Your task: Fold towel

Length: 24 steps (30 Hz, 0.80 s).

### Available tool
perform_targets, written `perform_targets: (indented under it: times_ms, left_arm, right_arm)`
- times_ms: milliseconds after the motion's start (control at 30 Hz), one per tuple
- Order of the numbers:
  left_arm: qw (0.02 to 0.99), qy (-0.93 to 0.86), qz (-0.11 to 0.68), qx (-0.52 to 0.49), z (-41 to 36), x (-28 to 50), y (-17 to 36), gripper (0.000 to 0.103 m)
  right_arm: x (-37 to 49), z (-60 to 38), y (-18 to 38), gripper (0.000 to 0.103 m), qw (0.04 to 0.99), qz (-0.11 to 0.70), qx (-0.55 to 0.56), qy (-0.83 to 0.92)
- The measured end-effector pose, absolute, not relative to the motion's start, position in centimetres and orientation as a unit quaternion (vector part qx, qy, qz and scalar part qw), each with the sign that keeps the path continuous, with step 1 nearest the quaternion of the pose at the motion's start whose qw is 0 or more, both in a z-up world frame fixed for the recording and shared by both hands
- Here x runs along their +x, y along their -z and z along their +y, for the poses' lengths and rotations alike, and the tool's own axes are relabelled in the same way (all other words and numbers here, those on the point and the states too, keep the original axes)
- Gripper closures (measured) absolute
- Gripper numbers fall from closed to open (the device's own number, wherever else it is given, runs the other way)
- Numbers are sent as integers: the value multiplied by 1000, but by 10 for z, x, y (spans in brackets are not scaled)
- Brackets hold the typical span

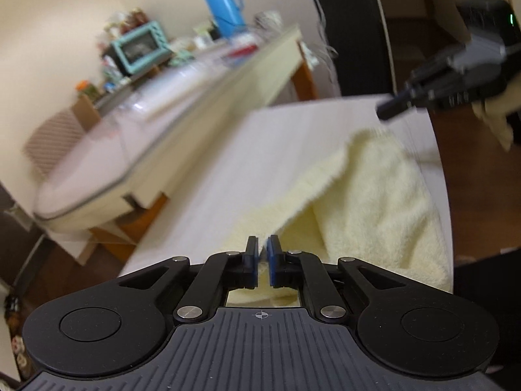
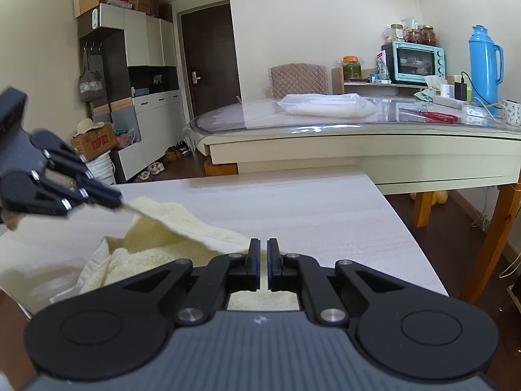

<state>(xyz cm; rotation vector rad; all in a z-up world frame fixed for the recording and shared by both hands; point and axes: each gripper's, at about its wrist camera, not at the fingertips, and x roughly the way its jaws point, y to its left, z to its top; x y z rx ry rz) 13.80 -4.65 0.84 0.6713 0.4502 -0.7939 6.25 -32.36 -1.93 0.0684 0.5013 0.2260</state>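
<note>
A pale yellow towel (image 1: 364, 202) lies bunched on a white table (image 1: 276, 143). My left gripper (image 1: 263, 247) is shut on one edge of the towel and holds it raised. It also shows in the right wrist view (image 2: 119, 202), pinching a towel corner. My right gripper (image 2: 263, 251) is shut on the towel's edge (image 2: 208, 238), stretched between both grippers above the white table (image 2: 293, 208). It shows in the left wrist view (image 1: 387, 110) at the upper right; its tips are blurred there. The rest of the towel (image 2: 140, 254) sags in folds below.
A cream dining table (image 2: 358, 143) stands behind, with a plastic bag (image 2: 329, 106), red scissors (image 2: 439, 116), a teal mini oven (image 2: 416, 62) and a blue thermos (image 2: 485, 65). A padded chair (image 2: 298, 79) is behind it. Cabinets and a door are at the far left.
</note>
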Motion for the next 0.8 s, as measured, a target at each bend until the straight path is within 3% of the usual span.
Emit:
perform_targets:
  times_ms: [33,100,167,433,700,800]
  left_arm:
    - [848,369,209,317,-43,136,-13,97]
    - [851,363,208,318,-42,136,-19,97]
    - [851,357,204,325,-43,135,-23,97]
    - [857,352,204,316,-41,142,-29,97]
    - [862,346,209,304,-38,159,-27,97]
    - [864,345,208,301,-38,160,-27,97]
  right_arm:
    - [61,-324,20,96,962,248,33,-106]
    - [59,-324,23,72,963,250,30,-96]
    - [58,-326,26,58,962,257,29,-90]
    - [53,-313,34,57,953,270,-21,-133]
    - [43,-293,42,56,943,267,-138,-142]
    - [49,-290,44,61,941,266,-153,-144]
